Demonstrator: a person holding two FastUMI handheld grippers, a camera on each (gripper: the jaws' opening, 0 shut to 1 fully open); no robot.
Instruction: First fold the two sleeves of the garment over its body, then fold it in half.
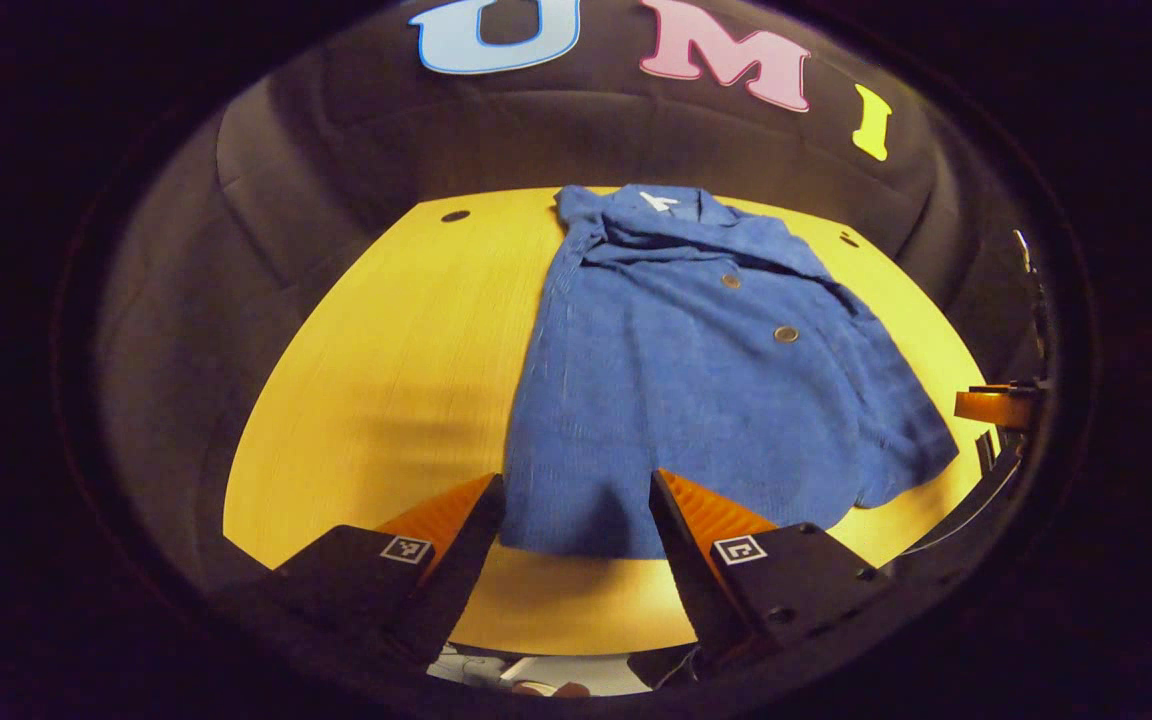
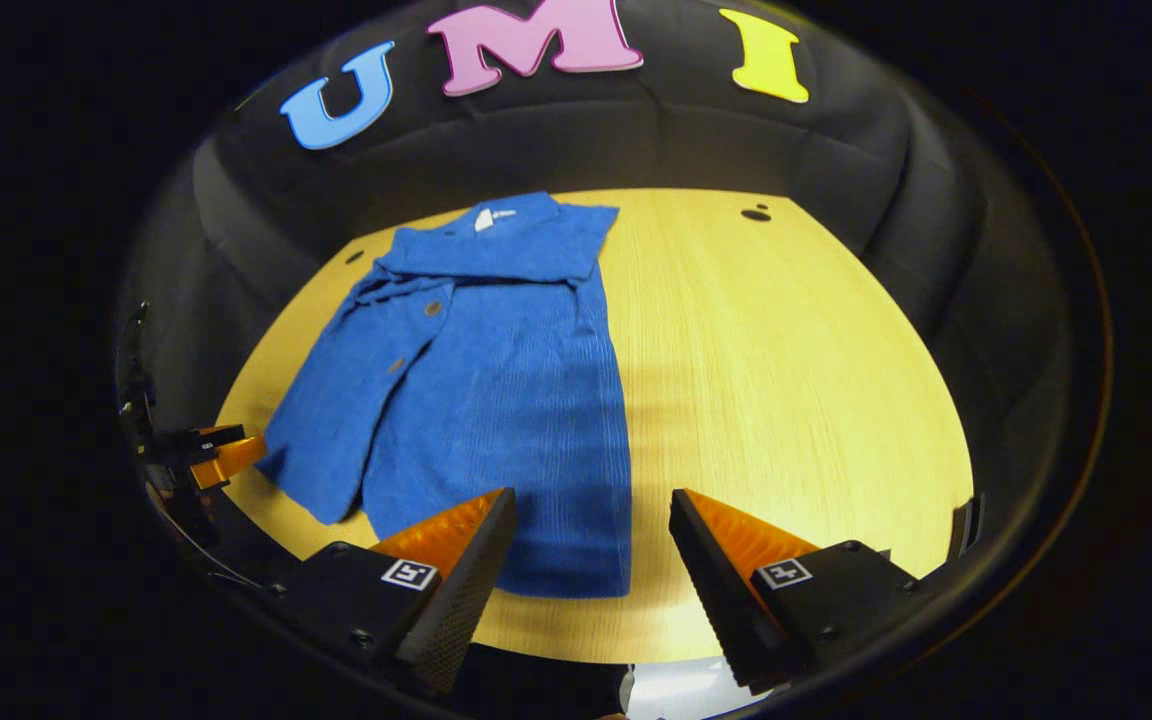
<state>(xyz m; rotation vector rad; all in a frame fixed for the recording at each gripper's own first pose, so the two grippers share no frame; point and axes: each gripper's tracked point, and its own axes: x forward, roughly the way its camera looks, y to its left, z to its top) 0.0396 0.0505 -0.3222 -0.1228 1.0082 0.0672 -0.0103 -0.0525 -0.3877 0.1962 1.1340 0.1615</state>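
A small white neck label shows at the collar, too small to read. The blue garment [image 1: 696, 370] lies flat on the yellow wooden counter [image 1: 386, 380], collar toward the top of the frame, two buttons [image 1: 785, 333] showing, sleeves folded in over the body. In the left gripper view, the left gripper [image 1: 576, 510] hovers over the hem, jaws wide open, holding nothing. In the right gripper view, the right gripper [image 2: 591, 525] is also spread, empty, by the garment's lower right corner. Bare counter sprawls across the right of that frame.

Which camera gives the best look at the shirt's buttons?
The left gripper view: two buttons on the blue shirt stand out light and round against the cloth. In the right gripper view the same buttons are smaller and darker, nearer the shirt's far edge.
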